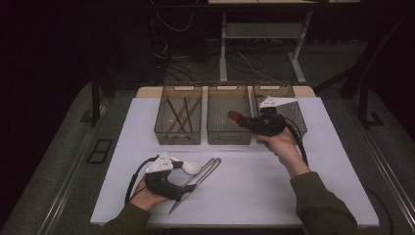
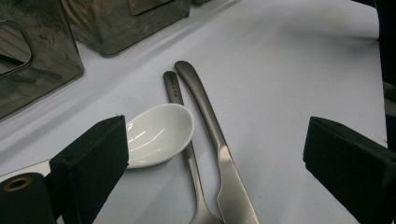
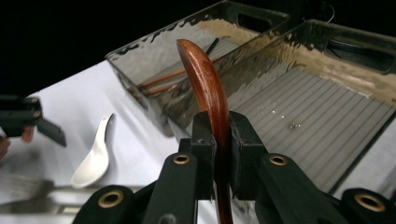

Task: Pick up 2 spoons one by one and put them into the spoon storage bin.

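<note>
Nearest the lower edge of the high view, the left gripper (image 1: pixel 183 166) rests on the white table (image 1: pixel 254 191) at lower left, its jaws standing wide apart with nothing pressed between them. In the left gripper view the black foam pads (image 2: pixel 100 149) frame three pieces lying on the table: a glossy white ceramic spoon (image 2: pixel 156 133) with a deep oval bowl, touching the thin handle of a brushed-metal fork (image 2: pixel 189 154), and just beside that a broader, flat-handled metal knife (image 2: pixel 219 154) — both matte grey and smoothly rounded at their ends.

Further up, right of centre in the high view, the right gripper (image 1: pixel 244 121) is held above the table, its jaws clamped together on a dark red-brown wooden utensil (image 3: pixel 205 88). In the right gripper view its polished, curved, rounded tip rises from between the pads at frame centre.

Beyond, across the upper middle of the high view, three smoky translucent plastic bins stand side by side, each rectangular with a ribbed floor and cut-out handles. The left bin (image 1: pixel 161 129) holds several slim brown chopsticks (image 1: pixel 178 115) lying crossed. The middle bin (image 1: pixel 215 137) lies just below the wooden utensil's tip — its floor looks bare apart from a few specks. The right bin (image 1: pixel 299 122) is partly covered by the right gripper, and I cannot tell its contents.
</note>
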Available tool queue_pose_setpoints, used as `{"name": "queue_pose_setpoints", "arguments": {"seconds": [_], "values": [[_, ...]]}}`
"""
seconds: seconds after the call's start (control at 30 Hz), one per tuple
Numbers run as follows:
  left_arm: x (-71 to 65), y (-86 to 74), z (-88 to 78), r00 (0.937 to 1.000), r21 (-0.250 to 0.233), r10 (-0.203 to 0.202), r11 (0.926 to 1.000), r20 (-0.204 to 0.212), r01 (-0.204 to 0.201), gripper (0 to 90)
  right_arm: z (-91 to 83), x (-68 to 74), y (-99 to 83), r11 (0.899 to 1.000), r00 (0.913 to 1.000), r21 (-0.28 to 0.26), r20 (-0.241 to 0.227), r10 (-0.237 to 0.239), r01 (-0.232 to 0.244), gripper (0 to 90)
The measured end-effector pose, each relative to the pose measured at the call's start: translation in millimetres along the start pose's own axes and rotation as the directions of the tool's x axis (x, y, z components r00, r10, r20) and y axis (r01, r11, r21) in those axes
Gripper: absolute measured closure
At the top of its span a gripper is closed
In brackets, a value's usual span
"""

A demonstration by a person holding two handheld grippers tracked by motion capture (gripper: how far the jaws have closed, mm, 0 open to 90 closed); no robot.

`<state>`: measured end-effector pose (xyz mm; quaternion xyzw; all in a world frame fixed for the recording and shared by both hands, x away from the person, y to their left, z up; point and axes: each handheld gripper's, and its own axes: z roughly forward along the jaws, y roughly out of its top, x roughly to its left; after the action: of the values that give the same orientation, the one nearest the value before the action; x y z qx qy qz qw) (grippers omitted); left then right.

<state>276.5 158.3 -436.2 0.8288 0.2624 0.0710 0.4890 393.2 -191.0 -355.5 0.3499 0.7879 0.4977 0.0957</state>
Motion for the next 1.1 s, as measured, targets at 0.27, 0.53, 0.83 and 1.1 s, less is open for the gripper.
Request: {"name": "queue_pose_setpoints", "arguments": {"seconds": [0.27, 0.53, 0.83, 1.1], "values": [[-0.2, 0.2, 0.1, 1.0000, 0.001, 0.001, 1.0000, 0.002, -0.001, 5.7, 17.0, -5.9, 19.5, 1.000, 0.9997, -0.026, 0.024, 0.010, -0.010, 81.5], [-0.9, 0.5, 0.4, 1.0000, 0.001, 0.004, 1.0000, 0.007, -0.004, 5.7, 33.8, -8.9, 36.3, 0.999, 0.9992, -0.041, 0.033, 0.024, -0.022, 81.5], [-0.9, 0.3, 0.2, 1.0000, 0.001, 0.005, 1.0000, 0.007, -0.005, 5.7, 53.6, -15.8, 48.2, 0.998, 0.9989, -0.051, 0.035, 0.030, -0.028, 81.4], [-0.8, 0.2, 0.2, 0.9999, 0.002, 0.012, 0.9999, 0.007, -0.012, 5.8, 68.7, -26.9, 51.3, 0.997, 0.9961, -0.054, 0.058, 0.067, -0.064, 81.4]]}}
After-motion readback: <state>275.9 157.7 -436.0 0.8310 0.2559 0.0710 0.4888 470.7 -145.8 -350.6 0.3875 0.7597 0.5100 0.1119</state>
